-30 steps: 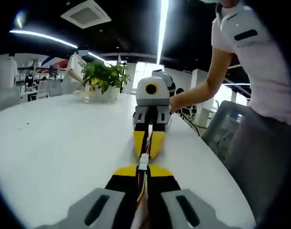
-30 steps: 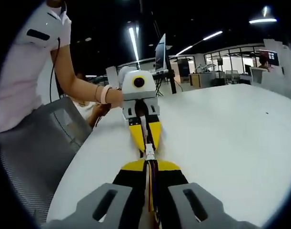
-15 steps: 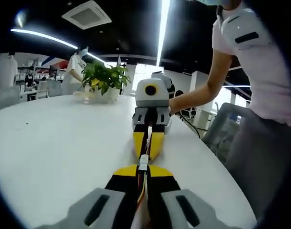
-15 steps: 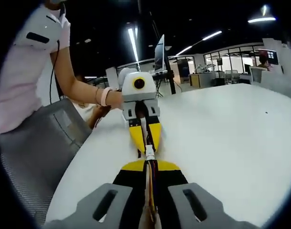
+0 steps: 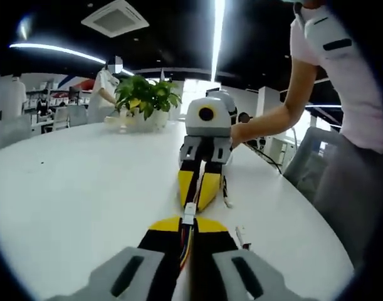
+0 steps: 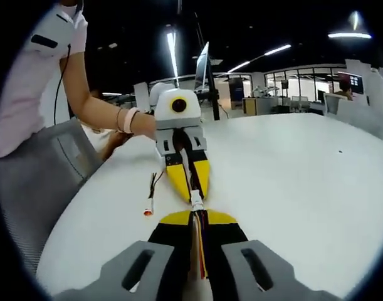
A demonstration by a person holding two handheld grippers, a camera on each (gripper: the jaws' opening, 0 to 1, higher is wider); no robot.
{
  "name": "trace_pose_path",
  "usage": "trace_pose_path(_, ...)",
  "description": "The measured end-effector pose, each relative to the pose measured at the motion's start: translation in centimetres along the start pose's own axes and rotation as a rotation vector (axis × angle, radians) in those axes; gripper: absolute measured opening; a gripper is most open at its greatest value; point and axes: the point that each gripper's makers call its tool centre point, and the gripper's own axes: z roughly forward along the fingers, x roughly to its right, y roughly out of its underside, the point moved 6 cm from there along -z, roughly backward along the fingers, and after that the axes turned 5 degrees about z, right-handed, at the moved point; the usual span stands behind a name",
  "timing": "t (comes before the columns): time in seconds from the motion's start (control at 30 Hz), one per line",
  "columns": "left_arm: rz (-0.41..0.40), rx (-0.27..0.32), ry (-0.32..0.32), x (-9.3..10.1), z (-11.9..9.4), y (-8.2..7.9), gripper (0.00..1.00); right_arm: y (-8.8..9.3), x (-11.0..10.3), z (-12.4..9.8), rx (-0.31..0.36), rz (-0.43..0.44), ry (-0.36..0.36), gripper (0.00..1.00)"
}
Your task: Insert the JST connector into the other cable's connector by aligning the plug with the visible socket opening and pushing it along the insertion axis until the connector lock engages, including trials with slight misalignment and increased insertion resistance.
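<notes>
Clamping down at lower centre of the left gripper view: left gripper (image 5: 188,221), yellow tips pinched on a white JST connector (image 5: 189,214) with coloured wires (image 5: 187,241) trailing back between the jaws. Facing it tip to tip just above: right gripper (image 5: 199,190), likewise clenched on its own cable's connector (image 6: 195,200), seen at lower centre of the right gripper view with its wires (image 6: 199,241) running down the middle. Meeting nose to nose over the white table (image 5: 72,182), apparently touching or part-mated. Pushing straight along the shared axis, keeping both housings level, easing off and re-squaring if resistance rises, going on until the latch catches. Lying to the side: a spare cable (image 6: 150,195) with a reddish end. Hard to make out: the socket opening, the lock tab, the depth of insertion, all too small and half hidden by jaw tips.
</notes>
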Motion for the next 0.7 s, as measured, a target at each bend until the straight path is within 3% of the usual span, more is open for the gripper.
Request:
trace_pose_path(0.2, -0.036, 0.006, -0.018, 0.1, 0.2, 0.0, 0.01, 0.2, 0.7, 0.1, -0.002, 0.020, 0.020, 0.03)
trace_pose_path(0.47, 0.003, -0.013, -0.029, 0.4, 0.6, -0.2, 0.01, 0.4, 0.9, 0.3, -0.019, -0.012, 0.043, 0.04)
trace_pose_path(0.7, -0.025, -0.004, -0.046, 0.2, 0.5, -0.2, 0.05, 0.5, 1.3, 0.3, -0.026, -0.029, 0.056, 0.04)
